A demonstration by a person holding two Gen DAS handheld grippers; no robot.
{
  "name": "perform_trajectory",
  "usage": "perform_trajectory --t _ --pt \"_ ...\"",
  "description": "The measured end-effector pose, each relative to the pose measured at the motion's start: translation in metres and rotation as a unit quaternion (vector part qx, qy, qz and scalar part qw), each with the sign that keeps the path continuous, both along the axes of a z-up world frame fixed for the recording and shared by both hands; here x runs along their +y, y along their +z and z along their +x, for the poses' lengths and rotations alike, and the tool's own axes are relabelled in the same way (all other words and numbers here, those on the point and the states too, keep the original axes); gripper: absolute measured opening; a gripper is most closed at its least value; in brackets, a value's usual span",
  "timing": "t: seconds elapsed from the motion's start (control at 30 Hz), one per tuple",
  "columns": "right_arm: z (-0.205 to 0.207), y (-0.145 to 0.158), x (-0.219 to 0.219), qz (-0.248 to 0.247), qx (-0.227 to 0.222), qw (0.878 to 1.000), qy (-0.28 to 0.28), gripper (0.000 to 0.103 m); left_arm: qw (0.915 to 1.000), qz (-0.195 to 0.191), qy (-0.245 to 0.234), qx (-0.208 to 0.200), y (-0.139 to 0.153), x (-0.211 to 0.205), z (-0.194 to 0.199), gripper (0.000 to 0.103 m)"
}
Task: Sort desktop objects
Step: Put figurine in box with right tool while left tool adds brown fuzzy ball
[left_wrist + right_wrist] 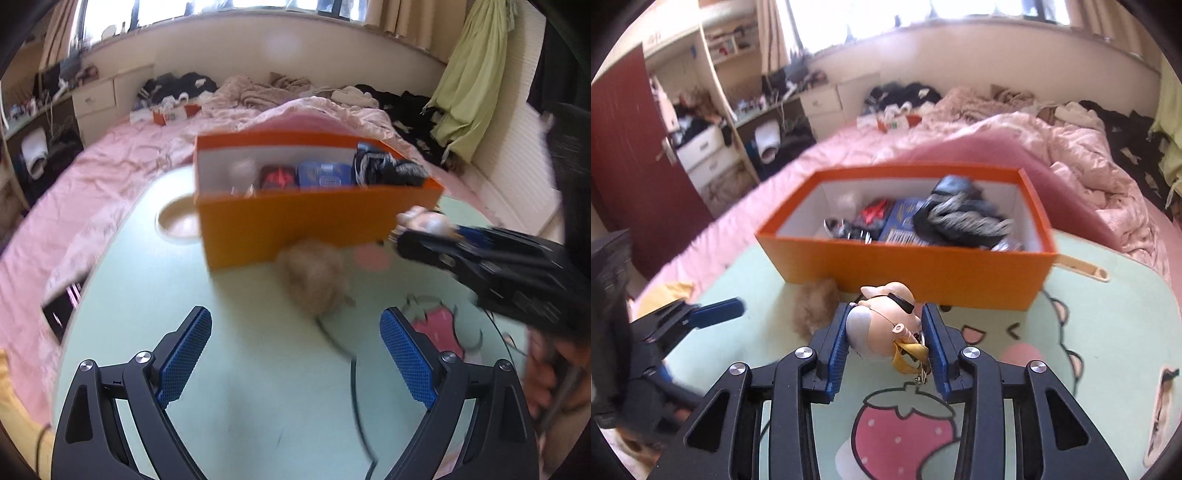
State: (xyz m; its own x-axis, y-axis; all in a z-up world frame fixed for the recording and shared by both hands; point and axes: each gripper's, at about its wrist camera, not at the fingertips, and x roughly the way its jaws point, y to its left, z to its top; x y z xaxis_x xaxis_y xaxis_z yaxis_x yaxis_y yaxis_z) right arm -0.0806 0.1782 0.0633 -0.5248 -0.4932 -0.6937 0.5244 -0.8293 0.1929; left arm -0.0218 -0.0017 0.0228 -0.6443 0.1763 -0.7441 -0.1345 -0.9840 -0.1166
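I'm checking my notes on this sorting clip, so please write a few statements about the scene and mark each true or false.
1. The right gripper grips a small figure keychain. True.
2. The left gripper holds the fluffy pompom. False: it is open and empty; the pompom lies on the table.
3. The orange box is empty. False: it holds several items, including dark fabric.
4. The pompom lies outside the box, by its front wall. True.
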Motion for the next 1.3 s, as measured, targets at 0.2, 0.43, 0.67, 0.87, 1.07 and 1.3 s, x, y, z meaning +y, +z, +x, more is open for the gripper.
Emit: perform_trajectory --t 0.2,0.43,0.67,0.87,1.07,1.3 --pt "0.006 0.016 0.017 0.005 0.027 0.999 -0.022 0.038 0.9984 0.004 0.010 -0.056 -0.018 0.012 -0.040 0.025" --pt "-0.001 0.016 0.029 -0.009 0.014 0.999 -0.027 0.038 0.9995 0.032 0.008 0.005 0.017 -0.011 -0.017 0.024" --pt "-0.036 0.063 -0.001 0.011 0.066 0.997 -0.025 0.038 0.9970 0.046 0.013 0.062 0.086 -0.021 -0.050 0.028" --pt "-0.090 0.046 -0.020 0.018 0.037 0.998 -0.039 0.054 0.9960 0.072 0.050 0.015 0.062 -0.031 -0.097 0.074" --pt "-0.061 0.040 0.004 -0.014 0.030 0.998 -0.049 0.064 0.9960 0.065 0.052 0.031 0.050 -0.044 -0.053 0.074" --pt "0.015 0.011 0.025 0.052 0.011 0.997 -0.053 0.090 0.9992 0.004 0.037 -0.015 0.012 -0.018 0.010 0.080"
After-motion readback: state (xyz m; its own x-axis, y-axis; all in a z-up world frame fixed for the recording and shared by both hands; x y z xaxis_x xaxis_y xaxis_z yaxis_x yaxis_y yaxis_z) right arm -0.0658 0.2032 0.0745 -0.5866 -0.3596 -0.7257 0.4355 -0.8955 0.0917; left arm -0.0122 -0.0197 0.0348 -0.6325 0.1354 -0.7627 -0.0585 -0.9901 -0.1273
